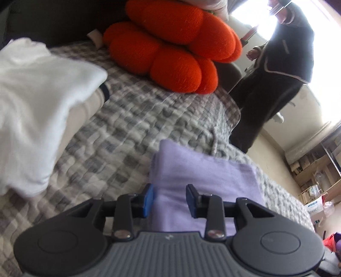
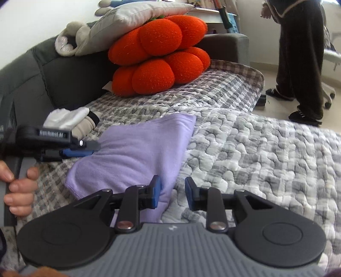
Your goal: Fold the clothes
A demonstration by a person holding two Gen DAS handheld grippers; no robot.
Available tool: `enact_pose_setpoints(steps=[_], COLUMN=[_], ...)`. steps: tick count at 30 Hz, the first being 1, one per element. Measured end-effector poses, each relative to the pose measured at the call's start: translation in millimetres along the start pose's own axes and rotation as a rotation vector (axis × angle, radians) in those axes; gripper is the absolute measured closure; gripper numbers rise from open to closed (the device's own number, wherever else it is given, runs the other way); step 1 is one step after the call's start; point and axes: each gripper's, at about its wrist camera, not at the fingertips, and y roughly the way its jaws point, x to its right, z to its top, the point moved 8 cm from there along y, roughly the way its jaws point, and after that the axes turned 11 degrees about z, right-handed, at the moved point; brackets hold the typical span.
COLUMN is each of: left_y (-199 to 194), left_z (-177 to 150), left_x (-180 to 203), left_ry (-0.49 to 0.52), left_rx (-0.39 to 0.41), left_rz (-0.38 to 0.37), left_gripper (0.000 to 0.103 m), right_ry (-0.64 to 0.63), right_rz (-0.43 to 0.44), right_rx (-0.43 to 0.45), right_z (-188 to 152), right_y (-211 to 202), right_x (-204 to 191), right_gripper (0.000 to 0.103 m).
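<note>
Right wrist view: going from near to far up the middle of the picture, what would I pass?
Right gripper, jaws apart → folded lilac towel → grey-and-white checked quilted cover → stacked fuzzy orange round cushions → pale grey pillow on top.

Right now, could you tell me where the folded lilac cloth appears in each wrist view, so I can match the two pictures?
Left wrist view: the lilac cloth lies low and centre-right, just ahead of the left gripper, running between its open fingers.
Right wrist view: it lies centre-left, its near corner at the right gripper, whose jaws stand open.
Shared landmark: the orange cushions at the far end of the checked quilt.
</note>
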Motion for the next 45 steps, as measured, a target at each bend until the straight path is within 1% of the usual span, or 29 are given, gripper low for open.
enact_pose_setpoints(steps=[2, 4, 6, 8, 15, 18, 20, 24, 25, 27, 29, 32, 36, 40, 42, 45], left_y=[0.6, -0.6, -2.2, -4.2, -6.8, -3.6, -3.5, -4.3, -4.7, -5.7, -9.9, -14.3, -24.5, -38.7, -47.5, -59.3], left_z=[-3.8, -3.9, -2.9, -1.6, -2.5, -4.5, -4.6, -5.0, -5.4, -5.8, -7.0, -6.4, -4.6, -0.8, 1.7, 7.3], left_x=[-1.4, -5.2, -10.0, -14.6, -25.8, -25.3, -27.6, -31.8, -32.2, -32.9, -37.0, -38.1, -40.3, -40.1, -40.2, -40.7], left_ry=[0.0, -0.026, -0.052, -0.074, -0.127, -0.121, -0.129, -0.145, -0.143, -0.138, -0.143, -0.15, -0.166, -0.166, -0.161, -0.159], left_rx=[-0.011, -0.018, -0.025, -0.028, -0.036, -0.046, -0.05, -0.053, -0.053, -0.053, -0.053, -0.052, -0.046, -0.039, -0.034, -0.018], left_rz=[0.002, -0.011, -0.021, -0.031, -0.072, -0.067, -0.071, -0.08, -0.079, -0.075, -0.074, -0.074, -0.077, -0.072, -0.067, -0.064], left_gripper=[0.067, 0.066, 0.066, 0.066, 0.063, 0.062, 0.062, 0.062, 0.062, 0.062, 0.062, 0.062, 0.062, 0.062, 0.062, 0.062], right_ry=[0.051, 0.077, 0.091, 0.116, 0.287, 0.345, 0.37, 0.338, 0.352, 0.419, 0.464, 0.461, 0.383, 0.313, 0.317, 0.346], right_rz=[0.021, 0.049, 0.068, 0.081, 0.14, 0.18, 0.193, 0.188, 0.196, 0.217, 0.208, 0.191, 0.174, 0.156, 0.162, 0.161], right_rx=[0.006, 0.009, 0.008, 0.018, 0.017, 0.033, 0.036, 0.038, 0.046, 0.071, 0.088, 0.097, 0.131, 0.139, 0.132, 0.144], right_z=[0.3, 0.6, 1.8, 4.6, 8.0, 11.1, 12.8, 14.8, 14.5, 12.6, 10.1, 12.5, 26.9, 43.2, 46.8, 48.7], right_y=[-2.8, -5.3, -6.4, -7.5, 1.4, 5.7, 8.9, 19.4, 22.0, 27.3, 29.5, 24.0, 9.3, -12.4, -29.8, -63.7], right_x=[1.8, 0.1, -1.3, 0.5, 16.9, 19.5, 17.4, 9.0, 9.7, 15.1, 19.9, 18.3, 2.4, -12.6, -8.1, 11.0], right_gripper=[0.072, 0.072, 0.068, 0.058, 0.056, 0.05, 0.048, 0.048, 0.049, 0.058, 0.083, 0.088, 0.089, 0.089, 0.089, 0.089])
